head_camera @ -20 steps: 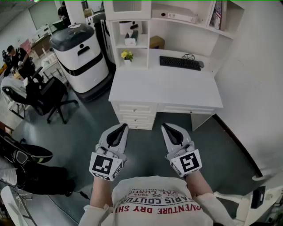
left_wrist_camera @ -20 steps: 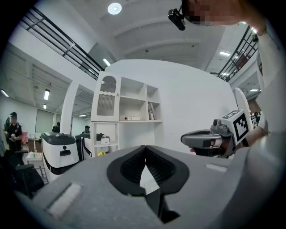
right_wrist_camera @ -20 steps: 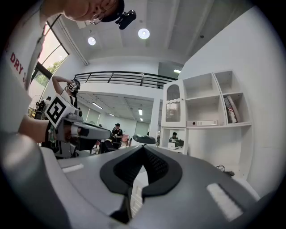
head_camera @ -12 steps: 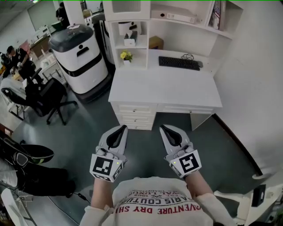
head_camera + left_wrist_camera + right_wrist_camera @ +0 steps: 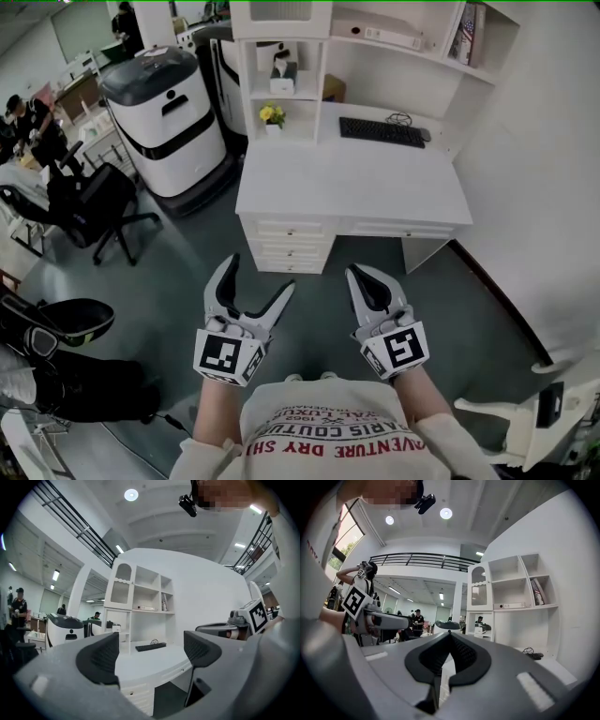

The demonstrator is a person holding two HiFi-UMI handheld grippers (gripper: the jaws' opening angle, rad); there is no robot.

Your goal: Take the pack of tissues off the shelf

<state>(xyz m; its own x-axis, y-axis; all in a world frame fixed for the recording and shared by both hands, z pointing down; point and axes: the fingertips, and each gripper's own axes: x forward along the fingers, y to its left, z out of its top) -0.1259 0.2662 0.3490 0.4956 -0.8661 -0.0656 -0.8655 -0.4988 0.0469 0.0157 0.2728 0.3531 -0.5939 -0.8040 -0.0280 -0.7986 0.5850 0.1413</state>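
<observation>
The pack of tissues (image 5: 280, 69) is sitting in the shelf cubby (image 5: 302, 56) above the worktop's (image 5: 375, 178) back-left corner, well ahead of both grippers. The left gripper (image 5: 261, 277) is lining up nearer it, gaping wide and empty. The right gripper (image 5: 362, 281) is pinching closed on nothing.

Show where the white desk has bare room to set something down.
The white desk top is bare from the black keyboard out to its front edge. Things cluster at the back left: the yellow flowers and the white shelf unit.
</observation>
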